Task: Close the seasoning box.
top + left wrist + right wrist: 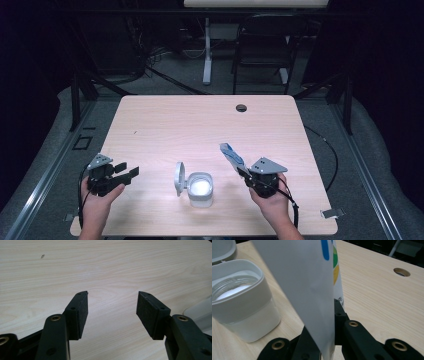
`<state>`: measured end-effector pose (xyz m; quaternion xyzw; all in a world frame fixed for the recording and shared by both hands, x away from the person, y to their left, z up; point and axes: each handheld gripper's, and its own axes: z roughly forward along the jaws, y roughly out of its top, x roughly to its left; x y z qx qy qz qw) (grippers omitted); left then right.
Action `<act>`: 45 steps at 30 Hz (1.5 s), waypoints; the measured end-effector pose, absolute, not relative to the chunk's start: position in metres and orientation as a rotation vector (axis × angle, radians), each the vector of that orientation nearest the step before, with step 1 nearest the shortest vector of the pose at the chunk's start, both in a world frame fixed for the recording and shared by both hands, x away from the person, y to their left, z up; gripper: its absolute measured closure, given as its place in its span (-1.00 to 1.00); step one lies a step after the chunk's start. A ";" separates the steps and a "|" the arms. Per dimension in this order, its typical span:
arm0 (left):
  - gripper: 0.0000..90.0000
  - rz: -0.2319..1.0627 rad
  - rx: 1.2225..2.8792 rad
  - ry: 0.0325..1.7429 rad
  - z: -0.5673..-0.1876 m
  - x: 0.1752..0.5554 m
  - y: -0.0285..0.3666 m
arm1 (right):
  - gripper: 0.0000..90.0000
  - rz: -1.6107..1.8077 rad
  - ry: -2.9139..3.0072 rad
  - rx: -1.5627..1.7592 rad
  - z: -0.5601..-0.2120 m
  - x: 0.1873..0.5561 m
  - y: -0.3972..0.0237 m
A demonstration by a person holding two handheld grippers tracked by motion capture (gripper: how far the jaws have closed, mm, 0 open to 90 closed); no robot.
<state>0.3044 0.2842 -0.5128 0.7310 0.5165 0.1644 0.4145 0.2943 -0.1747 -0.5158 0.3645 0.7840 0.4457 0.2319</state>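
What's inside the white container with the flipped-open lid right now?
The white container is open, its lid swung to the side. Through the mouth, something white lies low inside; whether it is powder or liquid is unclear. The opaque wall hides how deep it goes.

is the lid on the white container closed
No, the lid stands flipped open at the left side of the white container, whose mouth is uncovered with white contents showing inside.

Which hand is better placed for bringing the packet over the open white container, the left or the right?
Right, probably. The right gripper is shut on the white packet, just to the right of the open white container. The left gripper stands open and holds nothing, left of its raised lid.
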 end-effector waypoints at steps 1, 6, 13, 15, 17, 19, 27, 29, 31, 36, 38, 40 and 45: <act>-0.04 0.415 1.835 1.297 -0.513 0.304 0.284 | 0.95 1.232 2.150 1.013 -0.517 0.295 -0.176; -0.04 0.414 1.847 1.292 -0.512 0.304 0.281 | 0.95 1.242 2.130 1.073 -0.523 0.299 -0.182; -0.04 0.418 1.853 1.285 -0.512 0.304 0.277 | 0.95 1.262 2.111 1.158 -0.531 0.304 -0.189; -0.04 0.408 1.869 1.281 -0.512 0.303 0.276 | 0.95 1.251 2.105 1.168 -0.533 0.304 -0.189; -0.04 0.410 1.866 1.279 -0.513 0.303 0.273 | 0.95 1.236 2.112 1.173 -0.535 0.305 -0.189; -0.04 0.408 1.877 1.273 -0.513 0.303 0.271 | 0.95 1.231 2.110 1.181 -0.538 0.305 -0.189; -0.04 0.410 1.898 1.257 -0.514 0.303 0.264 | 0.95 1.193 2.131 1.201 -0.548 0.306 -0.189; -0.04 0.409 1.900 1.253 -0.514 0.303 0.263 | 0.95 1.190 2.135 1.211 -0.551 0.306 -0.190; -0.04 0.407 1.901 1.255 -0.515 0.303 0.262 | 0.95 1.187 2.137 1.223 -0.555 0.307 -0.190; -0.04 0.407 1.902 1.258 -0.516 0.304 0.262 | 0.94 1.169 2.148 1.248 -0.562 0.308 -0.191; -0.04 0.407 1.902 1.258 -0.516 0.304 0.262 | 0.93 1.173 2.150 1.259 -0.565 0.309 -0.191; -0.04 0.405 1.905 1.256 -0.516 0.304 0.262 | 0.90 1.175 2.149 1.264 -0.565 0.309 -0.193; -0.04 0.406 1.914 1.246 -0.515 0.304 0.260 | 0.72 1.153 2.140 1.261 -0.566 0.307 -0.195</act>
